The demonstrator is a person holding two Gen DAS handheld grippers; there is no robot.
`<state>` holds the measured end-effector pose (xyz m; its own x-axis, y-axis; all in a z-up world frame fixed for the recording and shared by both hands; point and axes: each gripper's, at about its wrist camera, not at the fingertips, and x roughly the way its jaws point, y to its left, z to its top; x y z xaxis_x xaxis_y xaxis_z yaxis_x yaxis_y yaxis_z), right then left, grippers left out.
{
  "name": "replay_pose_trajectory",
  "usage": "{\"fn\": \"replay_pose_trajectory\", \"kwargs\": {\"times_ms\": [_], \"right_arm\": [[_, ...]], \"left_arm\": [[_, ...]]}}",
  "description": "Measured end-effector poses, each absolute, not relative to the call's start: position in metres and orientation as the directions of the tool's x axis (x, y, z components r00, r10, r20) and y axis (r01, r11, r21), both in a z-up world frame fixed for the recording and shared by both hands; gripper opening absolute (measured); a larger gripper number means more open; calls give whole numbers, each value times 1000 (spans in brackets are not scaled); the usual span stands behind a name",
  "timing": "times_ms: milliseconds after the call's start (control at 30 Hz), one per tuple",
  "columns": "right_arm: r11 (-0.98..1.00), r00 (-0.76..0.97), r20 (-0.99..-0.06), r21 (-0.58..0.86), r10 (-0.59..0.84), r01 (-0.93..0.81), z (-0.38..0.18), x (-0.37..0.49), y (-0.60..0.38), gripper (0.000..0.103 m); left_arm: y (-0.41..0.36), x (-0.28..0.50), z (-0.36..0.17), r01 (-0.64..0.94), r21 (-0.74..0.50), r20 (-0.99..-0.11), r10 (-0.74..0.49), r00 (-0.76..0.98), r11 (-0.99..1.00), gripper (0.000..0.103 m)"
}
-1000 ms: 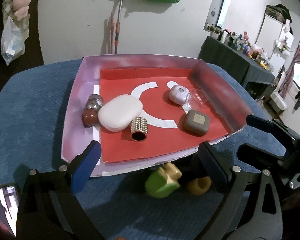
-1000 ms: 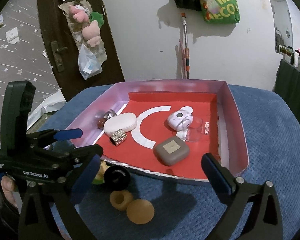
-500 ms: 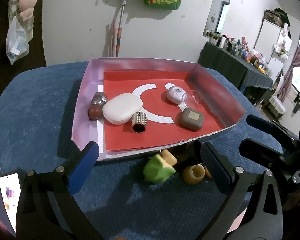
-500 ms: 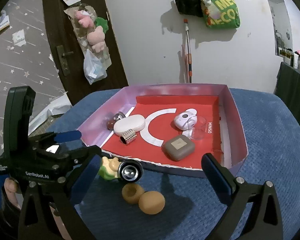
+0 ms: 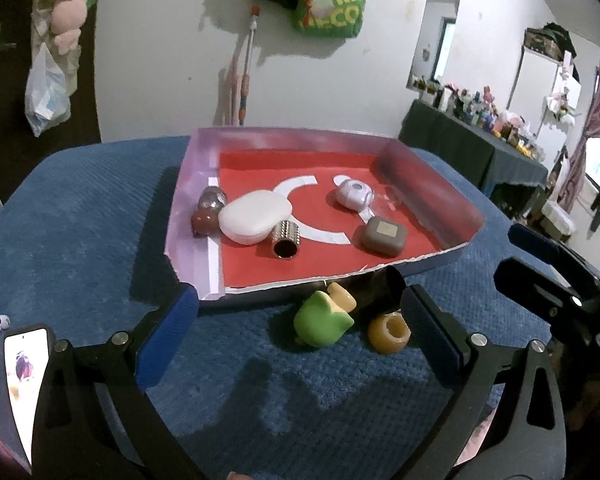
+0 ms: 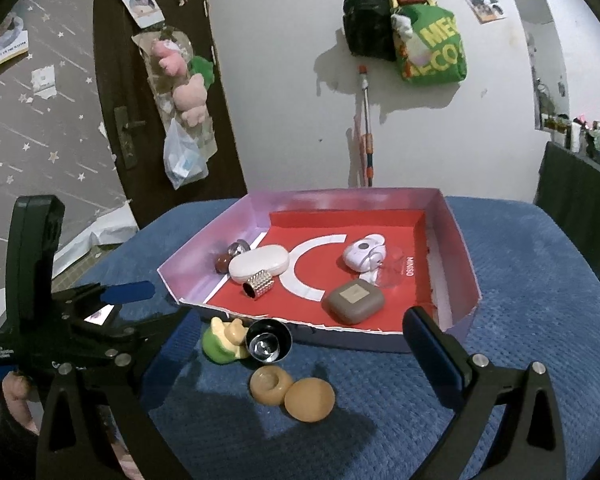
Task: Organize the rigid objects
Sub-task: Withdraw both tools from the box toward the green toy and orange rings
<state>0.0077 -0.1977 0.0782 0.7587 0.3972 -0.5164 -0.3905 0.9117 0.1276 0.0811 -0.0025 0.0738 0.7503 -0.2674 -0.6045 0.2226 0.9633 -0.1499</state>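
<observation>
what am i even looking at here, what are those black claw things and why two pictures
The black claws are two hand-held grippers; a person holds one in each hand. Each carries a wide-angle camera looking forward along its fingers, so you get two pictures of the same scene.

One picture is from the left gripper, the other from the right gripper. Both stand open and hold nothing.

On the blue padded surface sits a shallow red-floored tray. It holds a white oval case, a studded silver cylinder, a brown square case, a small lilac gadget, a clear cup and two small round pieces.

Outside, in front of the tray, lie a green figurine, a shiny black cup on its side and two tan round pieces.
</observation>
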Motion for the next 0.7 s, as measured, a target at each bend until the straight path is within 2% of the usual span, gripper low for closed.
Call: {"fn": "replay_pose_trajectory", "kwargs": {"times_ms": [300,600,700], "right_arm": [[921,797,-472,96,376,-378,80,-16,-190,103],[926,797,-493,50,349,-375,72,-27,-184,103],[935,814,-490,9,312,-354,68,-34,-182,103]], "left_arm": [[3,67,70,212,-166,-585,-269,765,963,103],[7,57,63,196,-163,-595,-255,763,967,103],[11,56,61,201,-201,-593,-283,754,959,103]]}}
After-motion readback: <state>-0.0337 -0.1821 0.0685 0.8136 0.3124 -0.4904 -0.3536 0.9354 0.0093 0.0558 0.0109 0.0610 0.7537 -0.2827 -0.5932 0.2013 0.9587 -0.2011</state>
